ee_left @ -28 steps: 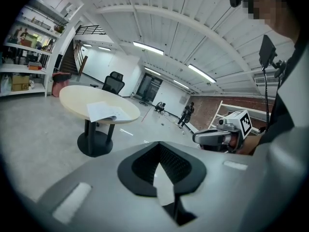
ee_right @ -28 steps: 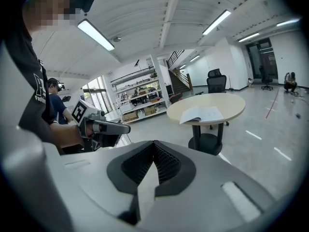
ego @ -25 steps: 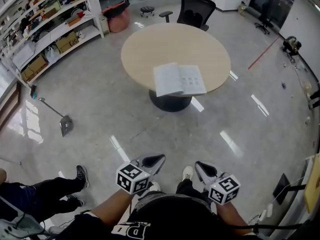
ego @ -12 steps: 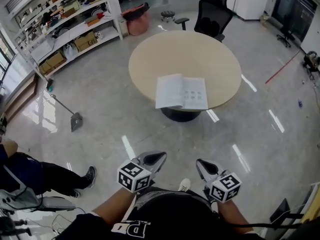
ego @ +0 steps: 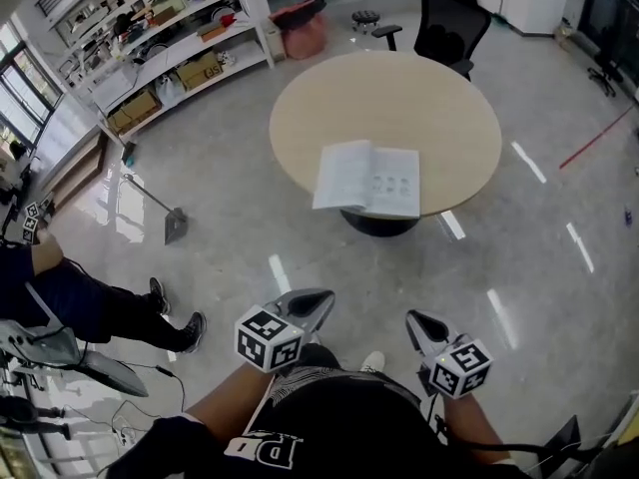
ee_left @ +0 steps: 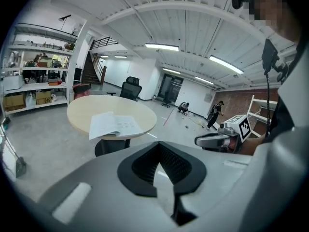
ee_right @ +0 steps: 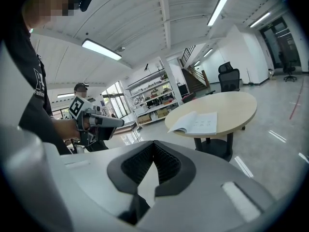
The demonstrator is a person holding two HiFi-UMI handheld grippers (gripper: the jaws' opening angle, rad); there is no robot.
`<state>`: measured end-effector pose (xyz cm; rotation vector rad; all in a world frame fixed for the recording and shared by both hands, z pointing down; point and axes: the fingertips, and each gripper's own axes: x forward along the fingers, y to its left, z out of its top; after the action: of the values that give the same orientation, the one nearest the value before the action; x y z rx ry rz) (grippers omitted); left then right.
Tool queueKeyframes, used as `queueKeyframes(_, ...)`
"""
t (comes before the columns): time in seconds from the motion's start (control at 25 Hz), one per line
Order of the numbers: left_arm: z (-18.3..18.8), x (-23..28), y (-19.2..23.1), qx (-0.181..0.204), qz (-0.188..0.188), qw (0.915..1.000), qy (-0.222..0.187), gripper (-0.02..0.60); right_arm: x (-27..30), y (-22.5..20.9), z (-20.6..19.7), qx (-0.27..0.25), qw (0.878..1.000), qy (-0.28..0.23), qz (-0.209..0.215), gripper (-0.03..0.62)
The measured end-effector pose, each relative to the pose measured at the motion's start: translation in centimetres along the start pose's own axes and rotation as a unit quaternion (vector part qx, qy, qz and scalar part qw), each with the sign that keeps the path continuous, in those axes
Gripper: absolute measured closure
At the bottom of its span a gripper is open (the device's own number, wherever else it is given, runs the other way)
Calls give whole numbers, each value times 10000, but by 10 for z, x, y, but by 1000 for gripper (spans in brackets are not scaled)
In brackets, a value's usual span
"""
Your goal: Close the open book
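An open white book (ego: pixel 367 179) lies flat near the front edge of a round beige table (ego: pixel 300 138), some way ahead of me across the floor. Both grippers are held low by my body, pointing at the table and well short of it. My left gripper (ego: pixel 318 300) is shut with nothing in it, and so is my right gripper (ego: pixel 414 319). In the left gripper view the book (ee_left: pixel 115 124) shows beyond the closed jaws of the left gripper (ee_left: pixel 159 144). In the right gripper view the book (ee_right: pixel 197 122) shows past the right gripper (ee_right: pixel 154 143).
A black office chair (ego: pixel 454 13) stands behind the table. Shelves with boxes (ego: pixel 170 38) line the far left, with a red bin (ego: pixel 303 18) beside them. A dustpan on a long handle (ego: pixel 172 223) rests on the floor. A person's legs (ego: pixel 100 307) stretch in from the left.
The table and book have come nearer and lower in the head view as I move toward them. Both grippers stay shut in front of my body.
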<state>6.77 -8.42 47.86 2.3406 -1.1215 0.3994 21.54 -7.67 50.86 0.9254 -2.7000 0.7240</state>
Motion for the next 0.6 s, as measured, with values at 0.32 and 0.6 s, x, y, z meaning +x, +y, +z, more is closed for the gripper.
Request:
queueKeyframes(0.32,17,29,14,2,-110,9999,5,574,10,-20,-3,197,9998,52,-83,586)
queueKeyframes(0.6,42,55,57,-55,-271,9996,-88,574,31,-40,19,272,9985,15,-472,586)
